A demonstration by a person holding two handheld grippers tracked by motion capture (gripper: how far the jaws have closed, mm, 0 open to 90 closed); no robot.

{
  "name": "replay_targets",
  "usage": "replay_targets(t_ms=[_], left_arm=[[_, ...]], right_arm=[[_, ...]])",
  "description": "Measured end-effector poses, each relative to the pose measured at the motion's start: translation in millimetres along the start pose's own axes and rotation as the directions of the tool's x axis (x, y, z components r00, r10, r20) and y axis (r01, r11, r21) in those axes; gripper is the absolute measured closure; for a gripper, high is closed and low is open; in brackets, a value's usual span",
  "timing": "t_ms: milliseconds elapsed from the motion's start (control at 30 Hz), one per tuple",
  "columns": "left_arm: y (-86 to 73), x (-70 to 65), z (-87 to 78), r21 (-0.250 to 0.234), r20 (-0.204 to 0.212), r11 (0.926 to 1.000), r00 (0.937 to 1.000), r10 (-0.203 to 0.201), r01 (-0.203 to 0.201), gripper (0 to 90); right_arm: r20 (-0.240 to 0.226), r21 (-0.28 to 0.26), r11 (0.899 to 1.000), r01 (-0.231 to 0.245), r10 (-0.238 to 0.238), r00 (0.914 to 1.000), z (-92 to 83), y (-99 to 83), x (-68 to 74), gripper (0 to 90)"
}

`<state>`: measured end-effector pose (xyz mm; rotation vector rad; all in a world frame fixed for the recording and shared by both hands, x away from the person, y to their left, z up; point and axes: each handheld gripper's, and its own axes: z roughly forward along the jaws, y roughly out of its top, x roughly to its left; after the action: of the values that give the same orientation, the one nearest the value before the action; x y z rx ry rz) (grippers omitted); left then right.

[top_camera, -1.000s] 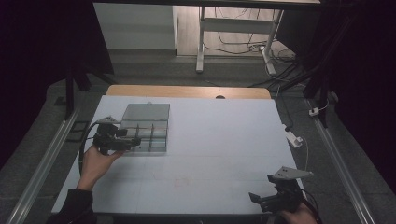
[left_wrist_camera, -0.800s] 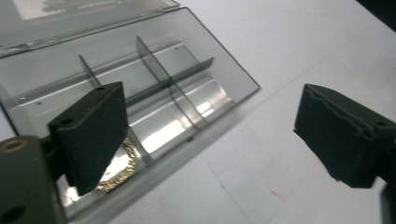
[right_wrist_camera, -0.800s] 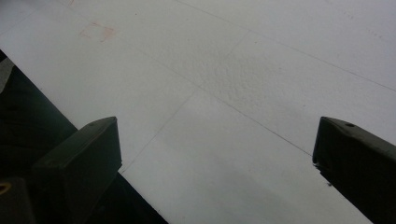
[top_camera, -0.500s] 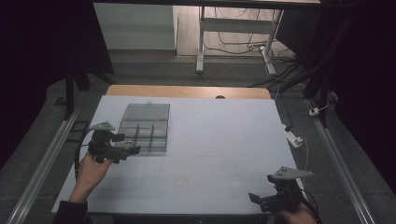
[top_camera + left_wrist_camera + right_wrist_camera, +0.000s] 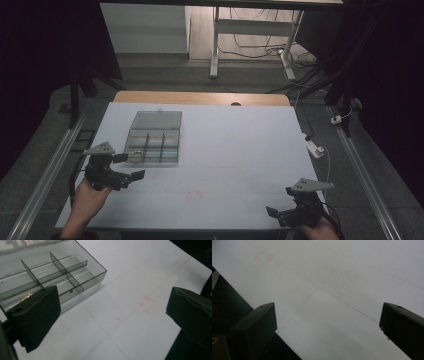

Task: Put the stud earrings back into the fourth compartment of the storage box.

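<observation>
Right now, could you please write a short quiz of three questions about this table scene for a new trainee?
1. True or false: the left gripper is clamped on the clear divided box.
2. What small item lies in the box's near compartment? A) ring B) battery C) screw
3. Which gripper is closer to the box?

Key:
1. False; its jaws are open and hold nothing, beside the box.
2. A, a small ring-like object.
3. The left one; the right gripper is at the table's near right corner.
</observation>
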<state>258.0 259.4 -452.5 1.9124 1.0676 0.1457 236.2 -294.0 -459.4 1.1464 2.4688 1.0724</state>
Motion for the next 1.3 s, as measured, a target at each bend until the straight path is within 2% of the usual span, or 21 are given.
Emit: replay_targets(t_ms=[100,200,333,433,533,733,967,1167,1300], left_arm=[[-8.1,-3.0,-8.7,-0.009,0.015,0.9999,0.9998,-0.009,0.009,0.0],[-16.7,-6.4,-17.9,-0.021,0.008,0.9996,0.9998,-0.017,0.017,0.0],[-28.3,-10.4,-28.2,-0.042,-0.009,0.9988,0.9996,-0.025,0.025,0.0],[-38.0,-13.1,-34.1,-0.054,-0.040,0.9982,0.9988,-0.028,0.026,0.0],[-47.5,-14.4,-38.0,-0.047,-0.049,0.9984,0.9982,-0.034,0.031,0.0],[-64.4,-18.8,-41.0,0.010,-0.085,0.9996,0.9960,-0.026,0.027,0.0],[-79.7,-22.5,-42.8,0.061,-0.108,0.9975,0.9937,-0.029,0.036,0.0],[-85.8,-24.3,-45.0,0.080,-0.125,0.9958,0.9916,-0.034,0.044,0.0],[-86.5,-24.0,-43.4,0.117,-0.130,0.9918,0.9909,-0.035,0.050,0.0]], right_arm=[[0.000,0.001,1.000,-0.003,0.003,1.0000,0.1,0.1,-0.2,1.2],[0.001,0.002,1.000,-0.004,0.004,1.0000,0.3,0.3,0.1,1.2],[0.004,0.006,1.000,-0.003,0.003,1.0000,0.4,0.5,0.3,1.2],[0.006,0.005,1.000,-0.003,0.003,1.0000,0.3,0.4,0.2,1.2],[0.003,0.001,1.000,-0.003,0.003,1.0000,0.2,0.1,-0.1,1.2],[0.005,0.001,1.000,-0.005,0.005,1.0000,0.2,0.0,-0.2,1.3],[0.006,0.001,1.000,-0.006,0.006,1.0000,0.1,-0.1,-0.3,1.3],[0.012,0.004,1.000,-0.007,0.007,0.9999,0.1,0.3,0.5,1.2],[0.010,0.007,1.000,-0.002,0.002,0.9999,0.8,0.6,1.0,1.2]])
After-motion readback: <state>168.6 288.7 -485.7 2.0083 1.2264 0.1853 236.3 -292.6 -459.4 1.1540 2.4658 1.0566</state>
